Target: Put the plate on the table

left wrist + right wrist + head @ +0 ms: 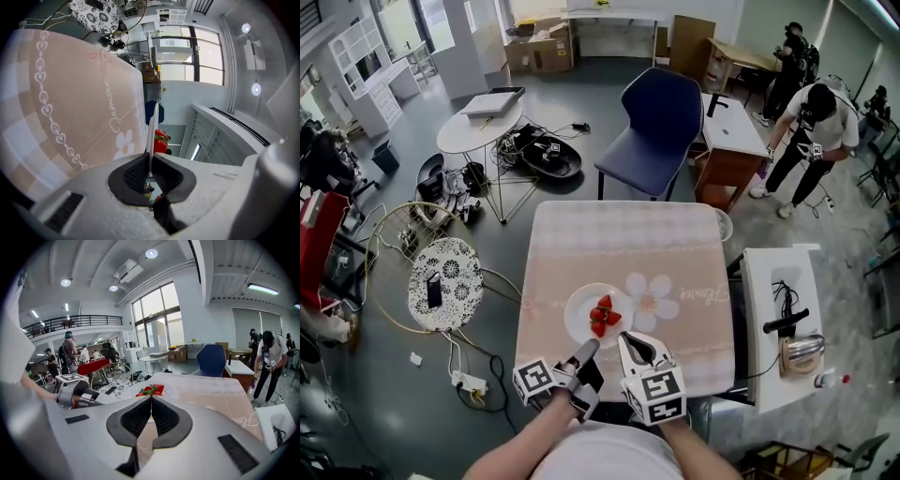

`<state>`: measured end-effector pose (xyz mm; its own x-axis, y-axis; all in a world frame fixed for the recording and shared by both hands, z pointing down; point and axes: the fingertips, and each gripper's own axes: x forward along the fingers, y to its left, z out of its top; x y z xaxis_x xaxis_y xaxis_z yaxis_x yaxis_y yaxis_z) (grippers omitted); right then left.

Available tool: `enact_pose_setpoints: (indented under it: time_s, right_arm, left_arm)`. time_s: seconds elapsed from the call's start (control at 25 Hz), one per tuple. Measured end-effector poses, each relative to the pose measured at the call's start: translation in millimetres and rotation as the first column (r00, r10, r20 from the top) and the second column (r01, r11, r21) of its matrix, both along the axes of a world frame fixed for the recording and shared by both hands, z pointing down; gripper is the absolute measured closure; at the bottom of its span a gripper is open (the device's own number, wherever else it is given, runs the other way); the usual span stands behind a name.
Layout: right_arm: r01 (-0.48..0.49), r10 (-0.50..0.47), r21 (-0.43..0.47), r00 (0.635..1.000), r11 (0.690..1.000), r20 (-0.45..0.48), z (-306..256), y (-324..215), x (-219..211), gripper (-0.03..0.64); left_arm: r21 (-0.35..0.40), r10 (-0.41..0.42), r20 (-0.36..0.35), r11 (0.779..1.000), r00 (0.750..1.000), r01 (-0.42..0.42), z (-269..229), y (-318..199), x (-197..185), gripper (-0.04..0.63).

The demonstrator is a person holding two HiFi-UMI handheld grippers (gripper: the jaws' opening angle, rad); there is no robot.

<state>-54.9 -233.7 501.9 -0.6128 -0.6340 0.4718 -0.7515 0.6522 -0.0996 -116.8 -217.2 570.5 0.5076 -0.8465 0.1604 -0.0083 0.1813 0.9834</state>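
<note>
My left hand-held gripper (pixel 589 347) is clenched on the rim of the one plate (pixel 577 309), lower centre of the tabletop (pixel 619 244), carrying maybe three strawberries (pixel 603 316); my right hand-held gripper (pixel 624 340) is closed, empty

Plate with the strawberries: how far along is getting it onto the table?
Done: the plate with strawberries is over the table. In hand: the left gripper pinches its rim; the right gripper is shut at its edge. Left: set it down, if not resting yet, and let go.
</note>
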Motion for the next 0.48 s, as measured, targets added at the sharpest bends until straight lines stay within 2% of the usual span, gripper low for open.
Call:
enact_pose_setpoints:
  time_s: [0.28, 0.48]
  right_arm:
    - [-0.026, 0.026, -0.018, 0.999, 0.999, -0.029, 10.5, -12.2, -16.1, 0.612]
    - [-0.051, 0.050, -0.032, 0.999, 0.998, -0.015, 11.9, -21.8, -26.8, 0.612]
  left_arm:
    - [-0.015, 0.059, 0.000, 0.998, 0.998, -0.059, 23.4, -18.4, -14.3, 0.577]
    - [-0.019, 0.104, 0.002, 0.994, 0.995, -0.104, 39.0, -32.3, -19.3, 0.578]
